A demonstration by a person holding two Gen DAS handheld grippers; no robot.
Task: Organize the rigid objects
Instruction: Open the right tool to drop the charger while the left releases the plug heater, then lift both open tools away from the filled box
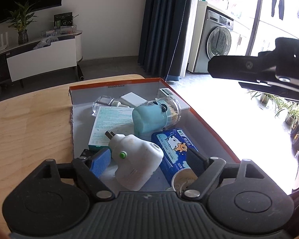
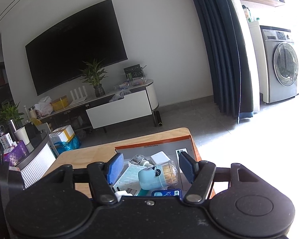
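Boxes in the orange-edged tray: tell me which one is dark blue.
The tissue pack with cartoon animals, at the tray's near right. The bandage box is pale teal; the far box is white.

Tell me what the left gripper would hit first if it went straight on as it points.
Probably the white plug-in device, which lies in the box between the open left gripper's fingers. Whether they already touch it is unclear.

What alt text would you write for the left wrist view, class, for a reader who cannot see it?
The open left gripper hovers over a white plug-in device in an orange-rimmed box on a wooden table. The box also holds a blue tissue pack, a toothpick jar and a teal carton. The right gripper shows at upper right.
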